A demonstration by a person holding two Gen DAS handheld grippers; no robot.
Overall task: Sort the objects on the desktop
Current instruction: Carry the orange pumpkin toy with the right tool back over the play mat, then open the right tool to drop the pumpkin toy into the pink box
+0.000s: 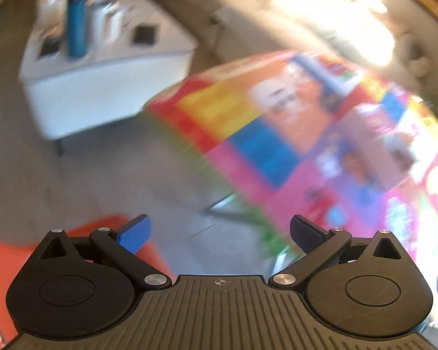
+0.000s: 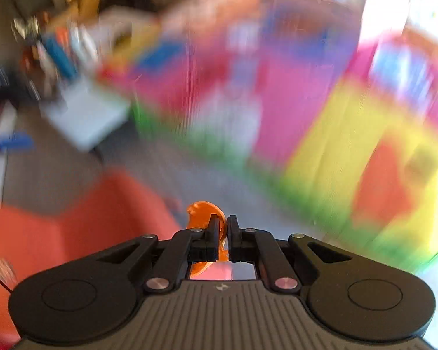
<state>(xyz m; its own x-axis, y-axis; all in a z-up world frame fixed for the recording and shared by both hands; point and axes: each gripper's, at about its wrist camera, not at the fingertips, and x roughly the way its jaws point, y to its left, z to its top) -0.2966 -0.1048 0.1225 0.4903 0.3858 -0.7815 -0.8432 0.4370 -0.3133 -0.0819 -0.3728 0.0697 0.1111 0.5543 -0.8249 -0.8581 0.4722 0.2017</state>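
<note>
1. Nearest the right wrist camera: right gripper (image 2: 223, 234) pinched nearly closed on a thin orange translucent piece (image 2: 203, 213), its rounded edge poking up and left past the fingertips, more of it showing below the fingers.
2. Nearest the left wrist camera: left gripper (image 1: 219, 233) spread wide, nothing between the fingers, blue pad (image 1: 134, 234) on the left finger.
3. Below and left of both grippers: orange-red cushioned seat (image 1: 3, 259), blurred.
4. Beyond, grey floor (image 1: 102, 180).
5. Right of centre, past the left gripper: large colourful toy box (image 1: 292, 134), pink, yellow, blue and green panels, smeared by motion, print unreadable.
6. Farther, upper left: white low table (image 1: 108, 70) carrying a tall blue bottle (image 1: 77, 22) near its front left edge, dark flat items (image 1: 144, 35) toward its front right edge, other clutter behind too blurred to name.
7. Farthest, top: pale sofa (image 1: 248, 20) and glaring light.
</note>
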